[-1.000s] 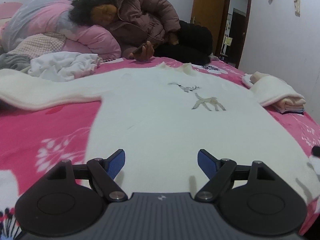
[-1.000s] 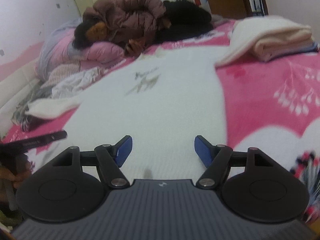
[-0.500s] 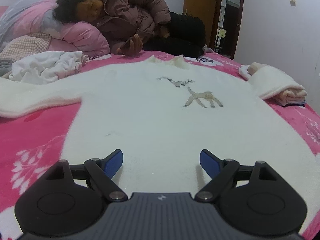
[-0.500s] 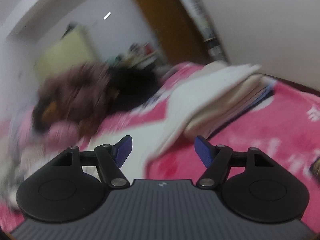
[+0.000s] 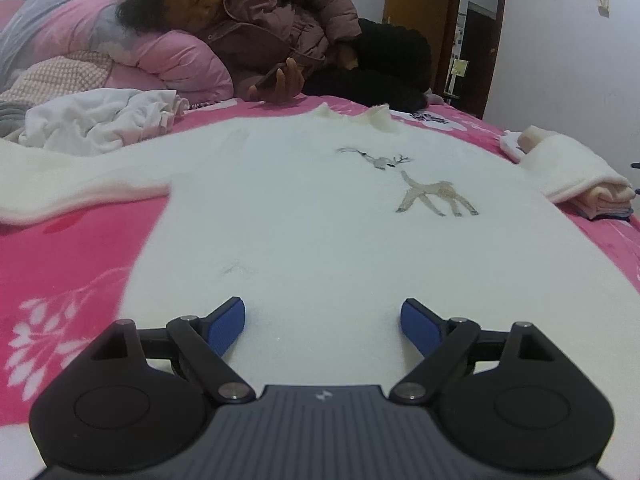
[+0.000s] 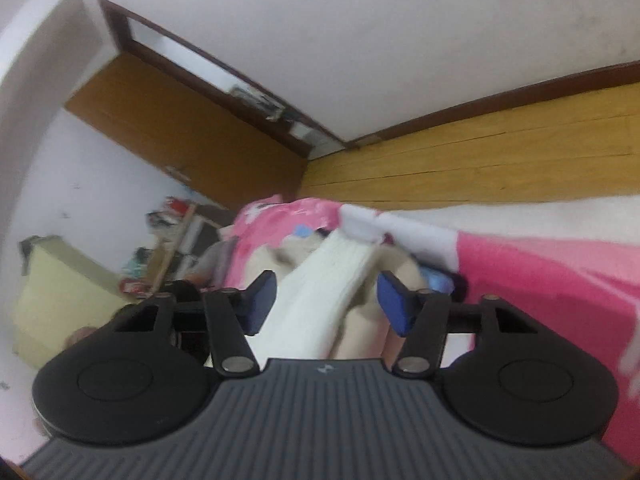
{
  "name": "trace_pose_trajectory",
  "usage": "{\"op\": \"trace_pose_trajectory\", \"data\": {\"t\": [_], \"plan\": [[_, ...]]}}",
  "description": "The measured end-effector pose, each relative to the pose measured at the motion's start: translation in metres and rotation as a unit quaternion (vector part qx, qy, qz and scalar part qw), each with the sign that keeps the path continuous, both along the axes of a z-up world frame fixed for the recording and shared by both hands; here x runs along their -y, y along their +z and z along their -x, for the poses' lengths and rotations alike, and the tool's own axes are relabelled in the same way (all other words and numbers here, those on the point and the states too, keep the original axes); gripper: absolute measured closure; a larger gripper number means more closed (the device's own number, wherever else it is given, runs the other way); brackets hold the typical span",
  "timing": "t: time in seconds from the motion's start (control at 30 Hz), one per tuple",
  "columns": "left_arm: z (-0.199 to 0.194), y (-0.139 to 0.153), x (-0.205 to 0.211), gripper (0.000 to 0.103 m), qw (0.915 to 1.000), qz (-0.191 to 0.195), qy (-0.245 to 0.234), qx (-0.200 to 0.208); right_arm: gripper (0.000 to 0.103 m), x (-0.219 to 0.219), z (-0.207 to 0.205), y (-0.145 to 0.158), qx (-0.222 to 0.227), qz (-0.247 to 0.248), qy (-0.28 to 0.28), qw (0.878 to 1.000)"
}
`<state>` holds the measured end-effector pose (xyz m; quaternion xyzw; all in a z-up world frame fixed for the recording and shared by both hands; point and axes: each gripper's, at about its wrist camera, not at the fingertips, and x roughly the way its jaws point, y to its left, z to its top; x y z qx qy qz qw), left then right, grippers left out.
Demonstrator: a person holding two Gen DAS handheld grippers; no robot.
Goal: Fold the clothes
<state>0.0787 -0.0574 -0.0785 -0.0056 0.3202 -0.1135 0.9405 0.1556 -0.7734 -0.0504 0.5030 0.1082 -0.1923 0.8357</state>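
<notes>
- Your left tongs [image 5: 323, 318] stand wide and empty above the white sweater [image 5: 320, 208], spread flat on the pink bed [image 5: 60, 264].
- Your right tongs [image 6: 326, 300], just narrowing, frame its sleeve [image 6: 320, 300] at 12 o'clock without pressing.

Soft even indoor light, fisheye-bent edges, left view sharp, right view motion-blurred

Person in brown puffer jacket [image 5: 280, 28] lying on pink quilt [image 5: 176, 60], wooden door [image 6: 192, 132], plank floor [image 6: 500, 160]
</notes>
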Motion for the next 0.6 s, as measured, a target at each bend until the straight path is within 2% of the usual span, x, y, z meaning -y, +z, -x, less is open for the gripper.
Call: {"op": "trace_pose_trajectory", "data": {"t": [0.2,0.27,0.33,0.47,0.6], "plan": [[0.001,-0.002,0.002,0.015,1.0000,-0.005,0.000,0.003,0.071,0.008,-0.028,-0.008,-0.031,0.009,0.005,0.999],[0.001,-0.002,0.002,0.014,1.0000,-0.005,0.000,0.003,0.086,0.009,-0.033,-0.010,-0.040,0.013,0.005,0.999],[0.001,-0.003,0.002,0.014,1.0000,-0.006,0.000,0.004,0.093,0.009,-0.033,-0.011,-0.039,0.020,0.003,0.999],[0.001,-0.003,0.003,0.014,1.0000,-0.007,0.000,0.005,0.096,0.001,-0.032,0.005,-0.019,0.065,0.006,0.998],[0.001,-0.002,0.003,0.014,1.0000,-0.007,0.003,0.003,0.097,-0.015,-0.024,0.035,0.014,0.099,0.024,0.995]]}}
